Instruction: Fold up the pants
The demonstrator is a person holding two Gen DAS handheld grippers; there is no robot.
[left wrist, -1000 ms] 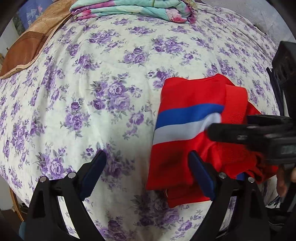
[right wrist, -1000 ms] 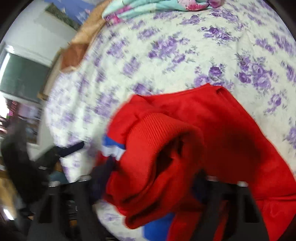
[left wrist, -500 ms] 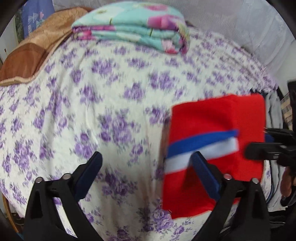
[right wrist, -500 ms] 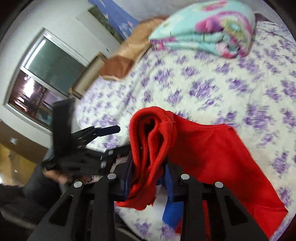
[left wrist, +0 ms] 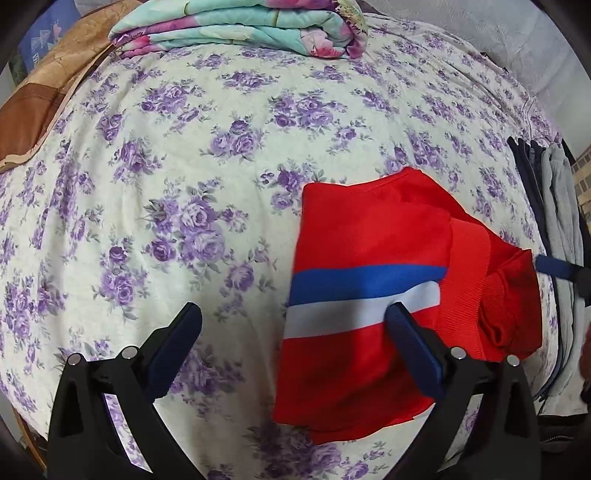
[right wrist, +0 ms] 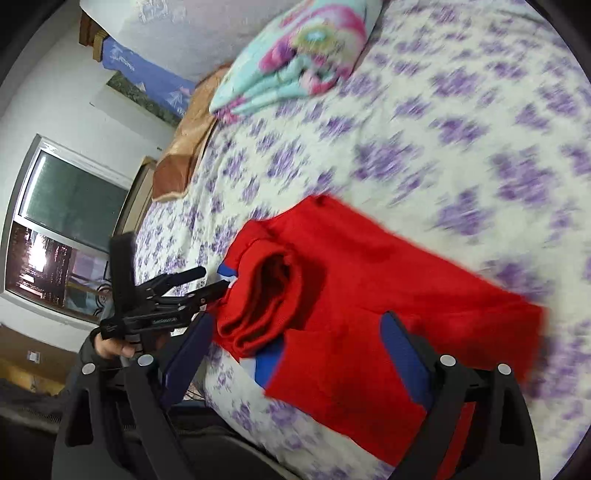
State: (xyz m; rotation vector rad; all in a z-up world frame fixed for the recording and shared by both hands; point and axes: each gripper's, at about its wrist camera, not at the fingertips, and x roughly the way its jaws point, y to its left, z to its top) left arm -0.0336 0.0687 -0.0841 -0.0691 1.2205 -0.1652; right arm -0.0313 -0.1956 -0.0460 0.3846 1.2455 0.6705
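Note:
The red pants (left wrist: 373,236) with a blue and white stripe lie folded on the flowered bed sheet (left wrist: 184,166), with the ribbed waistband bunched at their right edge. They also show in the right wrist view (right wrist: 369,280). My left gripper (left wrist: 295,347) is open and empty, hovering over the pants' near left edge. My right gripper (right wrist: 295,354) is open and empty above the pants; one of its blue fingers (left wrist: 554,266) shows at the right of the left wrist view. The left gripper also shows in the right wrist view (right wrist: 207,280).
A folded teal floral blanket (left wrist: 240,29) lies at the far end of the bed, and a brown pillow (left wrist: 40,99) at the far left. Folded grey and dark clothes (left wrist: 554,221) lie at the right edge. A window (right wrist: 66,229) is at the left.
My right gripper has opened and let go of the waistband, which now rests on the folded pants. Both grippers have drawn back a little from the cloth.

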